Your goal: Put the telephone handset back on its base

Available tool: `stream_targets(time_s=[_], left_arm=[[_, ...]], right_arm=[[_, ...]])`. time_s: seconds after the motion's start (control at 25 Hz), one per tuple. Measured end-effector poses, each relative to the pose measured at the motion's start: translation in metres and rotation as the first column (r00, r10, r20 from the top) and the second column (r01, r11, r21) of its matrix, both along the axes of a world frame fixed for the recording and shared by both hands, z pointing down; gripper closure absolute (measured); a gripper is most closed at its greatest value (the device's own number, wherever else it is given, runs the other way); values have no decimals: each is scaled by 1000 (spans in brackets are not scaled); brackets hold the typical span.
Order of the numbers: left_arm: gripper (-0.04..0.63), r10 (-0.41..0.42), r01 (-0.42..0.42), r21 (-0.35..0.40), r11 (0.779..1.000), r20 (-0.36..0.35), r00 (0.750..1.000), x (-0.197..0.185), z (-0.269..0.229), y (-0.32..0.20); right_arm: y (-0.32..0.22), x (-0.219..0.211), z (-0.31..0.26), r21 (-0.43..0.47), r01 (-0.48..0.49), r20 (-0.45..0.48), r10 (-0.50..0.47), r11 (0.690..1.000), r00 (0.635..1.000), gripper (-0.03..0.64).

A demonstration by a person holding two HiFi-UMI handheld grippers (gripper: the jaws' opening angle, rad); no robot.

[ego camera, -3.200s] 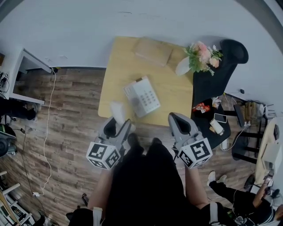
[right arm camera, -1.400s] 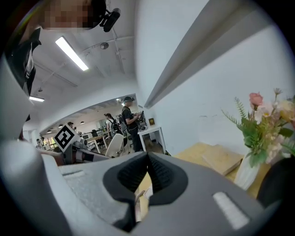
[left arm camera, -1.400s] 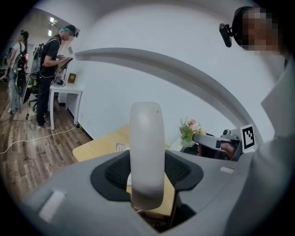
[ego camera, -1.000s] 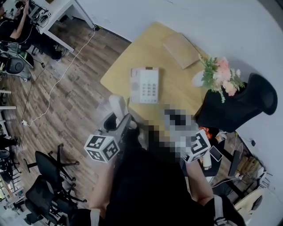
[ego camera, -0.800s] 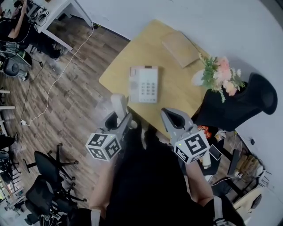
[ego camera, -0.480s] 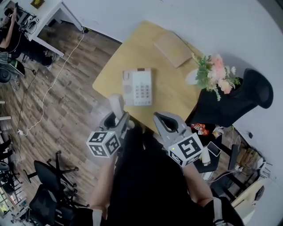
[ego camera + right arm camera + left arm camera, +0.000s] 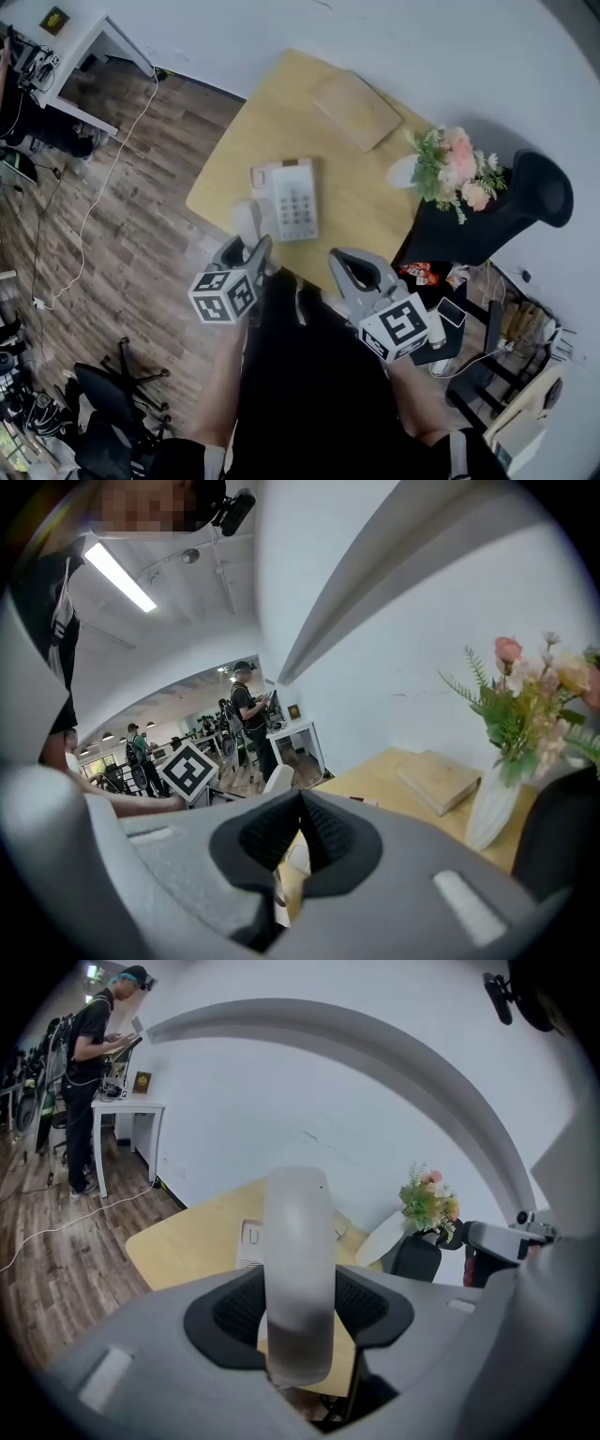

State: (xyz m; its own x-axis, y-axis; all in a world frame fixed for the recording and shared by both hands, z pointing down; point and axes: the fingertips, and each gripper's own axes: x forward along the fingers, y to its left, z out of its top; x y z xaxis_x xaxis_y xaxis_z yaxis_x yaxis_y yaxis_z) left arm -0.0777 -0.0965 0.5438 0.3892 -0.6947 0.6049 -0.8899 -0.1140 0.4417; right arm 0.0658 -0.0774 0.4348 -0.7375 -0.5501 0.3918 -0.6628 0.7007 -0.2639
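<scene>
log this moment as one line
left gripper: shut on handset | right gripper: shut, empty | base: on table, cradle empty | handset off base

Handset point(image 7: 298, 1269): out of focus in the left gripper view, its lower end sunk from sight between the pads of the left gripper point(image 7: 300, 1321) that clasp it. Base point(image 7: 247, 1239): largely screened by the handset in that view, one corner showing; key markings too small to read in the head view. Table point(image 7: 234, 159): near edge partly covered in the head view by the left gripper and the right gripper point(image 7: 345, 264). Flowers point(image 7: 539, 700): cut off by the right edge of the right gripper view. Small items point(image 7: 418, 274) beside the chair point(image 7: 525, 192): too small to identify.
</scene>
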Motion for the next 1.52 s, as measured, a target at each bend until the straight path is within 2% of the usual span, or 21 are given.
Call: stream_targets(time_s=[0.68,1.52], left_arm=[[373,21,-21,-74,997,-8,1000,-13,49,-51],[373,36,-33,-148,988,18,999,-13,86,-79]], right_arm=[[-46,0,14,-28,-74,-47,72,997,996,615],[-53,9,30,-78,-144,-65,139,987,988,615]])
